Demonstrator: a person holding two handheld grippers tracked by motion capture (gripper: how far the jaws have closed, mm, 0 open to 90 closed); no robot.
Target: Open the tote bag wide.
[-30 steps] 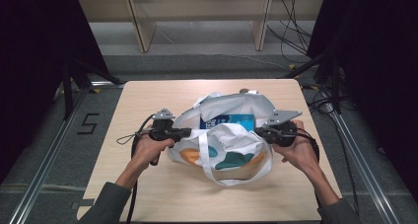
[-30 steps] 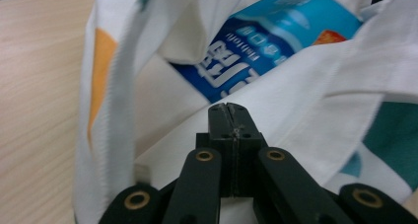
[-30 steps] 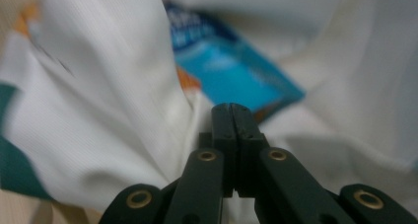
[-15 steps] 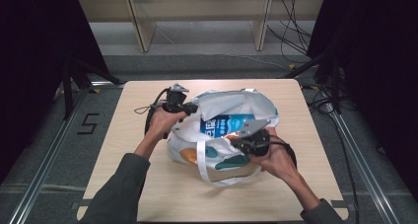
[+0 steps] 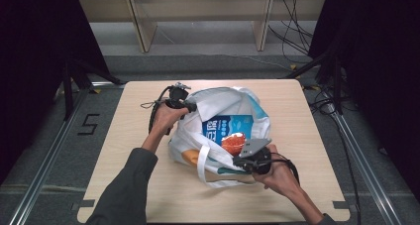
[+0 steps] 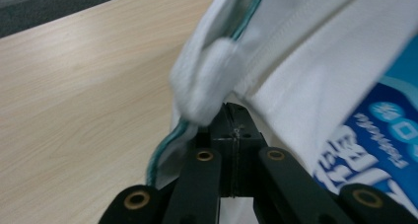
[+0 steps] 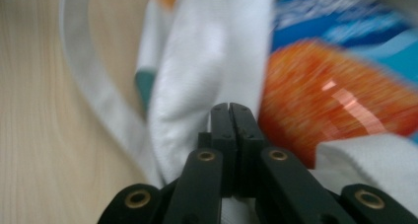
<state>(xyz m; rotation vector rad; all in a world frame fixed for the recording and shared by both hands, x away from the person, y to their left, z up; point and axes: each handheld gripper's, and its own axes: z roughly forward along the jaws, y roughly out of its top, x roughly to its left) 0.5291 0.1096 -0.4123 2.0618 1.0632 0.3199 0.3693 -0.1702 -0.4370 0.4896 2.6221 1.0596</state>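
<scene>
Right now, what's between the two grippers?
In the high view, the open white tote bag spans from the left gripper to the right gripper, with a blue packet and orange pack inside.

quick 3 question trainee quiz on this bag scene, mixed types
1. True or false: the left gripper is shut on the white bag.
2. What lies beside the blue packet in the bag? A) orange packet B) green bottle C) red mug
3. Fill in: the bag lies on a wooden ____.

Key: 1 true, its jaws pinch the far rim. 2 A. 3 table.
</scene>
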